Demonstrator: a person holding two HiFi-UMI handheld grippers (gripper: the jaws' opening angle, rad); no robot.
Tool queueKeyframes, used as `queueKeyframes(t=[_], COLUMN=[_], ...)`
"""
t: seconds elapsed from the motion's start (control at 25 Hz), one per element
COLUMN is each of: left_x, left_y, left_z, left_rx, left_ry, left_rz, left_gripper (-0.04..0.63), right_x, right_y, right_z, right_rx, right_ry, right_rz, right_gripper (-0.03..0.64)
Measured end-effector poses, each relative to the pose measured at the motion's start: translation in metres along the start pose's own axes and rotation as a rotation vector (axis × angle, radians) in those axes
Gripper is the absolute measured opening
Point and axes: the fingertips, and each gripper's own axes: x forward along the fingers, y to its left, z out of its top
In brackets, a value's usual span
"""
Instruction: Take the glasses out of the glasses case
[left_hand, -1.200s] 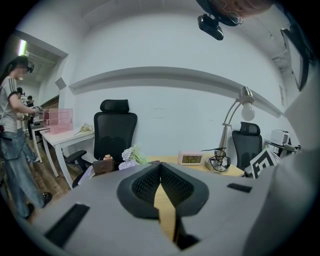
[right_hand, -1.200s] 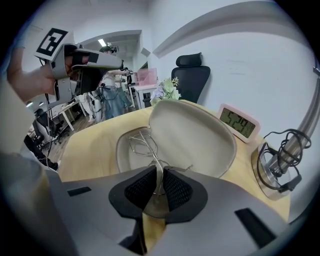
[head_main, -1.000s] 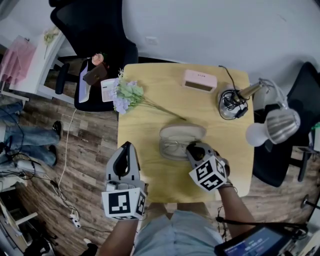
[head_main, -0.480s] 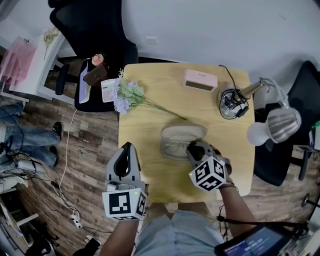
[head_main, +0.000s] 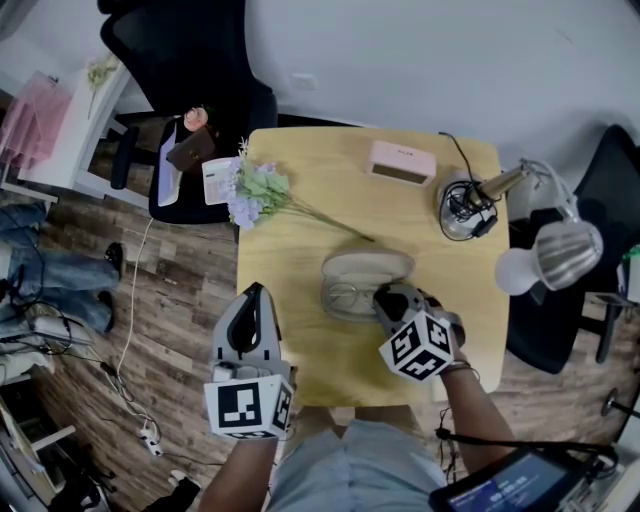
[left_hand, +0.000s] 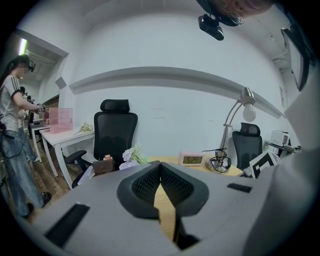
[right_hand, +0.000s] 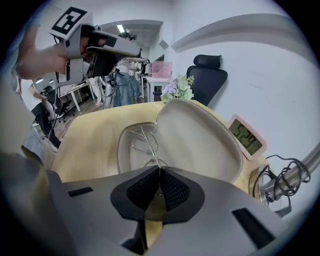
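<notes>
Pale wood topped the bench (head_main: 300, 250) in the head view. The open glasses case (head_main: 366, 267) lay near the middle of the bench, a little toward its near edge, lid tipped back, with the wire-framed glasses (head_main: 346, 297) still lying in its tray. The right hand-held gripper (head_main: 384, 298) pointed down into the tray's right end. The left hand-held gripper (head_main: 254, 292) hung over the bench's near left corner, well apart from the case. A bunch of artificial flowers (head_main: 254, 189) lay at the far left corner, a pink digital clock (head_main: 400, 161) near the far edge, and a desk lamp's base (head_main: 462, 207) by the far right corner.

From the left gripper view, that hand-held gripper's jaws met at their tips with nothing between them, and the bench showed through the slit below.

From the right gripper view, the right hand-held gripper's jaws had just been closing and were pinched together on the thin wire of the glasses, whose lenses rested farther along in the case's tray, beside the raised lid.
</notes>
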Motion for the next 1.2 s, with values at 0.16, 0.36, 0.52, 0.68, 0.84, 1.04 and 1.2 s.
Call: queueKeyframes(t=[0.16,0.36,0.52,0.68,0.84,1.04,1.2], left_x=[0.0,0.0,-0.003,-0.003,-0.004,-0.003,-0.003], left_y=[0.002,0.001,0.001,0.001,0.0,0.001,0.005], left_z=[0.002,0.003,0.008,0.01,0.01,0.006,0.007], left_rx=[0.004,0.009,0.011,0.014,0.015,0.012,0.006], left_ry=[-0.003,-0.01,-0.016,-0.021,-0.02,-0.013,-0.011], left_rz=[0.003,0.002,-0.006,-0.009,-0.013,-0.009,-0.002], left_gripper=[0.006,0.006,0.006,0.006,0.006,0.006,0.006], right_x=[-0.001,-0.004,-0.012,-0.013,-0.011,-0.004,-0.004], right_y=[-0.002,-0.007,-0.011,-0.014,-0.011,-0.005,-0.002], right_z=[0.003,0.006,0.014,0.016,0.014,0.011,0.014], right_rx=[0.005,0.014,0.023,0.031,0.036,0.024,0.026], right_ry=[-0.024,-0.049,-0.069,-0.08,-0.068,-0.047,-0.038], right_rz=[-0.023,-0.055,-0.086,-0.096,-0.075,-0.017,0.013], right_gripper=[0.028,0.026,0.026,0.026,0.026,0.029,0.046])
